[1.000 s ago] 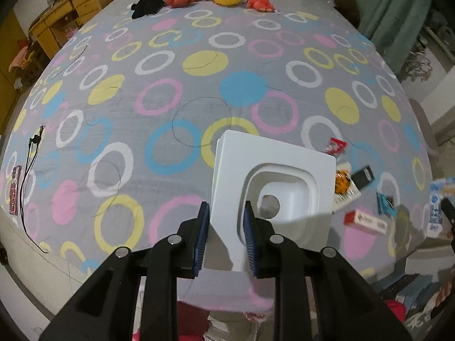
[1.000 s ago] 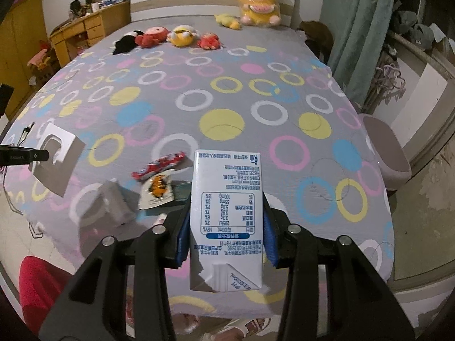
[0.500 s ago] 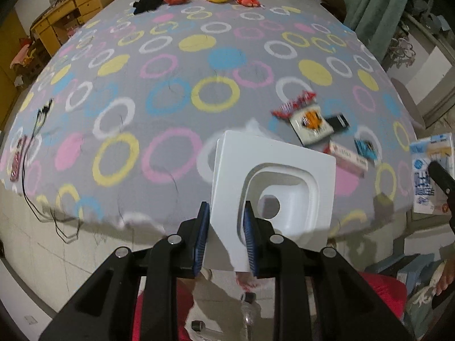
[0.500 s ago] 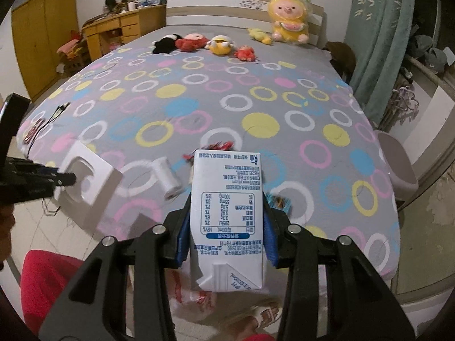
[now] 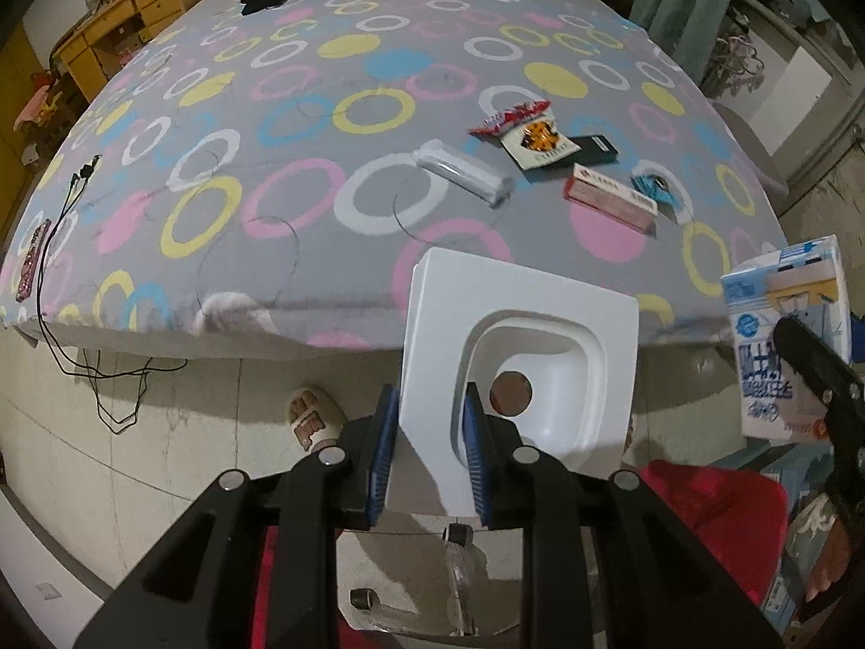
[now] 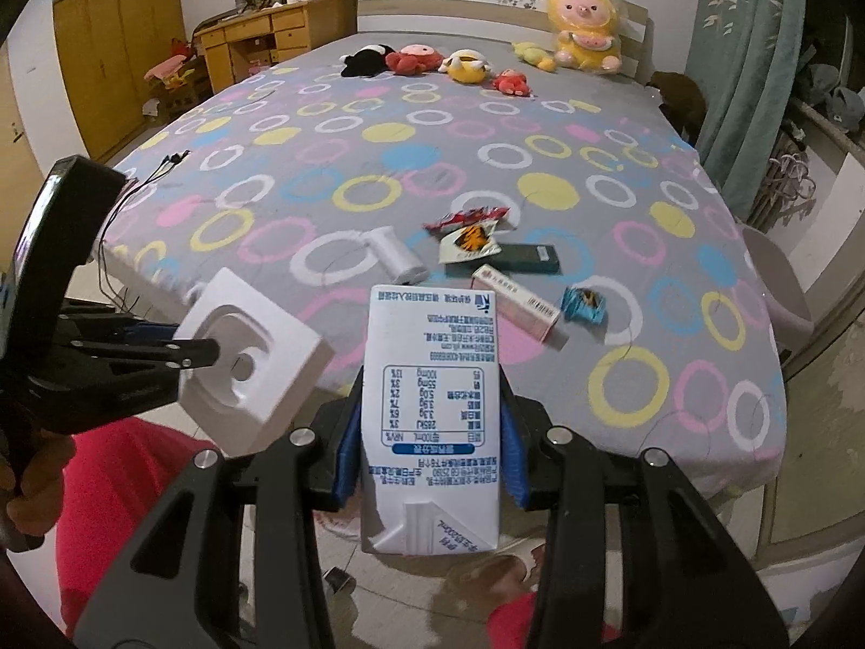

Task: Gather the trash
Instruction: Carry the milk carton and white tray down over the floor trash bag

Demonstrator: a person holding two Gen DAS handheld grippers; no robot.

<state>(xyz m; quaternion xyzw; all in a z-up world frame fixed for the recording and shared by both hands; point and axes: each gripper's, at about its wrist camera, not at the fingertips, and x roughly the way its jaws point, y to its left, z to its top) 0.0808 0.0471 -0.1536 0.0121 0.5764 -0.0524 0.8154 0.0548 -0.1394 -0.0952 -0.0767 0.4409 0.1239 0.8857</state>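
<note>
While both pieces of trash hang out past the foot of the bed (image 5: pixel 324 249), we carry them over the floor: the milk carton (image 6: pixel 430 411) sits clamped upside down between the pads of our right gripper (image 6: pixel 430 432), and the white foam tray (image 5: pixel 519 378) is pinched by one edge in our left gripper (image 5: pixel 427 449). The tray is held only at its rim, so we judge it the likelier to swing or slip if we jolt. The carton's folded spout points down, so any leftover milk could drip onto the red cloth (image 6: pixel 124 487) below. We cannot make out a bin; the clear bottle (image 5: pixel 459 568) under the left gripper hints at a bag, but that is unsure. Still on the bedspread lie a white roll (image 5: pixel 462 173), a red wrapper (image 5: pixel 511 116), an orange-printed packet (image 5: pixel 540 143), a dark box (image 5: pixel 592 148), a pink carton (image 5: pixel 611 197) and a blue wrapper (image 5: pixel 654 186), near the edge.
</note>
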